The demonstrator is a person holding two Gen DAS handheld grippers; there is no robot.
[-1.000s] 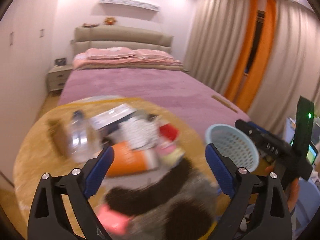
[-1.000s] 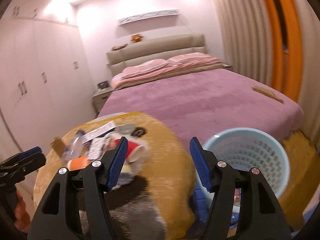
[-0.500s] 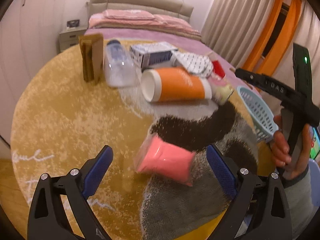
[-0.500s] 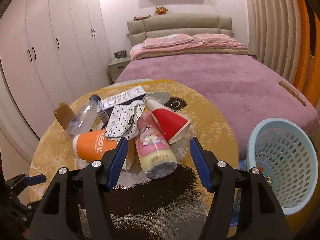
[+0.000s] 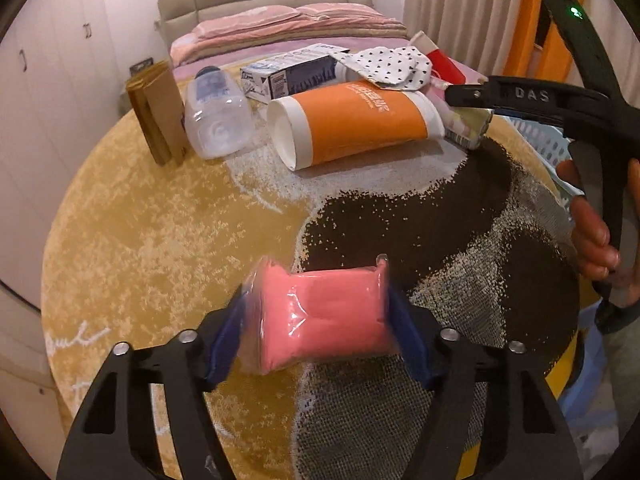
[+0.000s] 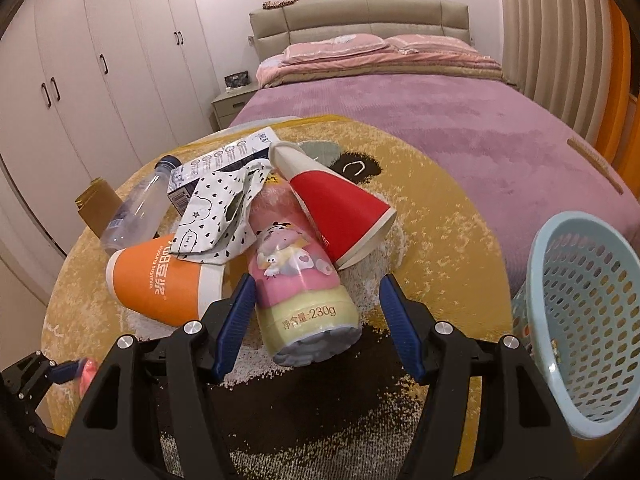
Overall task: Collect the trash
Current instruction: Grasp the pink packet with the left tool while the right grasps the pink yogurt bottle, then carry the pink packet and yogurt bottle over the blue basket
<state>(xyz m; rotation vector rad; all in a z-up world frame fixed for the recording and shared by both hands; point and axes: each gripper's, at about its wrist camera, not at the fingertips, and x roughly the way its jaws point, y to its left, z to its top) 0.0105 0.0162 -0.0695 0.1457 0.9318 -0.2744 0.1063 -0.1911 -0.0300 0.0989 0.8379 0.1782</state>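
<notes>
The left tongs (image 5: 316,332), apart half a second ago, now clamp the pink packet (image 5: 320,316); the right tongs (image 6: 316,320), still apart, straddle the pink bottle (image 6: 300,292).

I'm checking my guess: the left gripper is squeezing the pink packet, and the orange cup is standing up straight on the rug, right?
Not quite. The left gripper does squeeze the pink packet, but the orange cup lies on its side on the rug, as the left wrist view shows.

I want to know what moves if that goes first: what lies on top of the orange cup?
The polka-dot wrapper drapes over the upper side of the orange cup. The pink bottle lies beside the cup. Whatever is under the wrapper is hidden.
</notes>
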